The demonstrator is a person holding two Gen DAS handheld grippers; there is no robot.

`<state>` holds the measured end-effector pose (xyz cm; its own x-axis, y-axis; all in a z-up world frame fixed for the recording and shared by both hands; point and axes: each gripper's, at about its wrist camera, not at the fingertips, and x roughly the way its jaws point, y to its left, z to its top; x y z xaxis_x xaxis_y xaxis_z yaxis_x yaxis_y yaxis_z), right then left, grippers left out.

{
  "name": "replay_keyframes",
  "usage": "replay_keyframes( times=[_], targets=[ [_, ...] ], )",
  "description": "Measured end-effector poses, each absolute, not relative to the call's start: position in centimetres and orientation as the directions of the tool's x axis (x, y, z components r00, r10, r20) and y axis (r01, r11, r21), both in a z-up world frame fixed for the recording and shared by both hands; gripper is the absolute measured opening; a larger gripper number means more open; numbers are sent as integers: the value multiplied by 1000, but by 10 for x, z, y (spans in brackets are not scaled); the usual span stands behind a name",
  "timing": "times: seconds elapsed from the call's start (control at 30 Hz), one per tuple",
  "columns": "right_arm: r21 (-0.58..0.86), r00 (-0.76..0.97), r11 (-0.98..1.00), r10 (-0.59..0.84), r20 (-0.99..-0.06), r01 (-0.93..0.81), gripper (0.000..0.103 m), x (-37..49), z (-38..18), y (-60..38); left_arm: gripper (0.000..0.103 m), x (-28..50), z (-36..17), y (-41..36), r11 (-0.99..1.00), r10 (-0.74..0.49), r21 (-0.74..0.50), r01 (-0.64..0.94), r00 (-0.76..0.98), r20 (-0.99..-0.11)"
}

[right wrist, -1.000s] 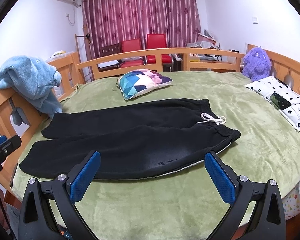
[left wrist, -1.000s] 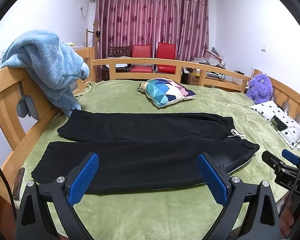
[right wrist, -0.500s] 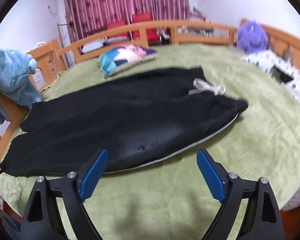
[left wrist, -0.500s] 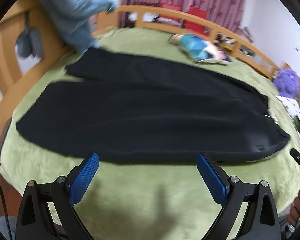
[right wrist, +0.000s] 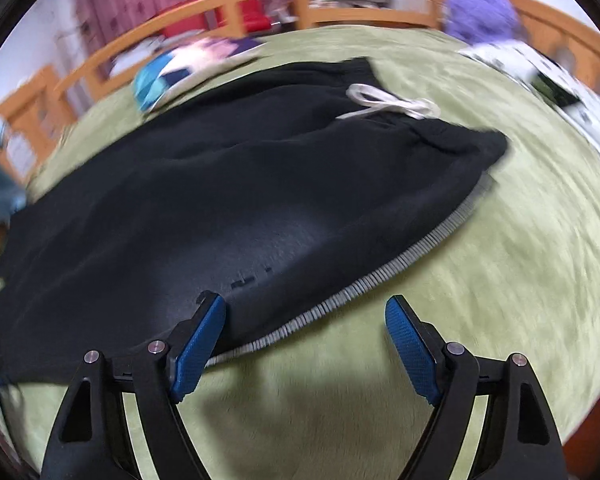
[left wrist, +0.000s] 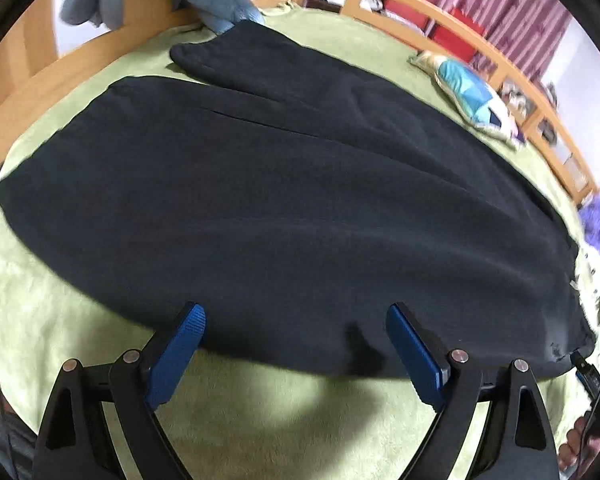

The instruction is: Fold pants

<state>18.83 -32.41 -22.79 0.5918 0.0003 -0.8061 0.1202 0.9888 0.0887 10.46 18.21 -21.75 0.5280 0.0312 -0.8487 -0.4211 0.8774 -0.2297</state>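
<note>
Black pants [left wrist: 300, 208] flat on the green bed [left wrist: 260, 408], soft, limp fleece; both left gripper [left wrist: 296, 320] and right gripper [right wrist: 306, 312] fingers wide, empty; pinch near hem at 12 o'clock.

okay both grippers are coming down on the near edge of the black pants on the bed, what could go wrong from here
The open right gripper straddles the grey ribbed edge of the pants; it might pinch only that strip or catch the green blanket too. The open left gripper sits mid-leg, so the far cuff could sag. The white drawstring lies loose and may get folded in crooked.
</note>
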Motion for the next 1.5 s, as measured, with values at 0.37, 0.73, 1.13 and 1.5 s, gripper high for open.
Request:
replay_keyframes(
  times=[0.37, 0.73, 1.13, 1.5],
  targets=[
    [96, 498, 980, -3, -867, 173, 81, 176, -258, -327, 91, 81, -228, 172, 882, 38, -206, -424, 500, -865],
    [220, 540, 950, 69, -839, 221, 79, 192, -264, -340, 91, 87, -240, 202, 818, -19, -314, -482, 523, -852],
    [319, 661, 944, 189, -726, 81, 12, 198, -221, -327, 12, 119, -190, 242, 810, -11, -345, -475, 576, -817],
    [354, 752, 935, 232, -617, 2, 9, 297, -122, -316, 12, 239, -91, 228, 895, 132, -207, -395, 678, -723]
  ],
)
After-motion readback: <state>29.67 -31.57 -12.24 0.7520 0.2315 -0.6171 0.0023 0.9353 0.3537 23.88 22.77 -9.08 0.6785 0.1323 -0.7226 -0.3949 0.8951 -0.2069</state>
